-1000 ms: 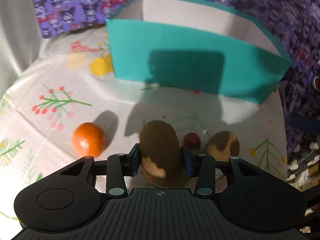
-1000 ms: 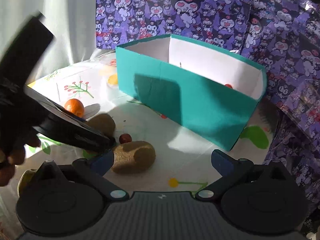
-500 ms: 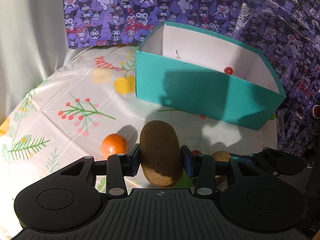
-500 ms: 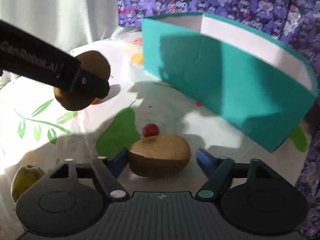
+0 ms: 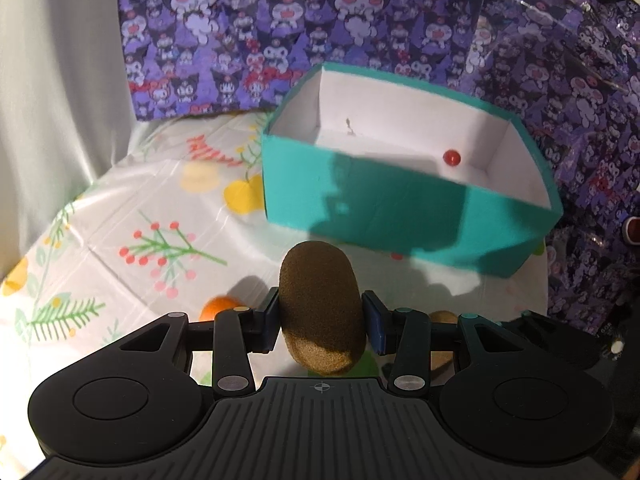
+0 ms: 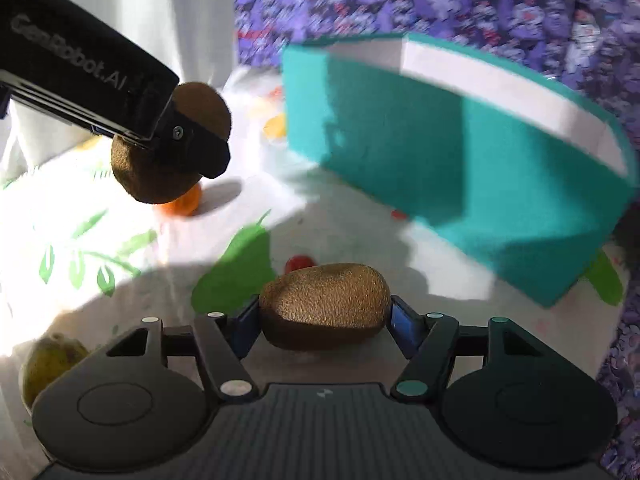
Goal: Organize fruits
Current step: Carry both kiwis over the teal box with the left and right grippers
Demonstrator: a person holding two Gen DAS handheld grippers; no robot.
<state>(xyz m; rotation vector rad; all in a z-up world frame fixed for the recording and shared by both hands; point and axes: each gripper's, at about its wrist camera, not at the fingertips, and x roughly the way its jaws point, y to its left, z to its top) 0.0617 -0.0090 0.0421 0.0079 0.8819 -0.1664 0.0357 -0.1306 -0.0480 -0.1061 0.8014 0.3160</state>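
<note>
My left gripper (image 5: 322, 316) is shut on a brown kiwi (image 5: 320, 304) and holds it in the air, short of the teal box (image 5: 372, 200). The box is open on top, white inside, with one small red fruit (image 5: 452, 157) in it. In the right wrist view the left gripper (image 6: 188, 148) shows at upper left with its kiwi (image 6: 200, 108). My right gripper (image 6: 324, 320) has its pads against a second kiwi (image 6: 326, 308) that lies crosswise, low over the table. The teal box (image 6: 440, 160) stands beyond it to the right.
An orange (image 6: 182, 204) lies on the floral tablecloth under the left gripper; it also shows in the left wrist view (image 5: 218, 307). A small red fruit (image 6: 298, 263) lies behind the second kiwi. A yellow-green fruit (image 6: 52, 364) sits at lower left. Purple patterned cloth (image 5: 360, 20) hangs behind.
My left gripper has lifted its kiwi up and away from the table, so the box inside now shows. My right gripper has moved in around the second kiwi and closed on it.
</note>
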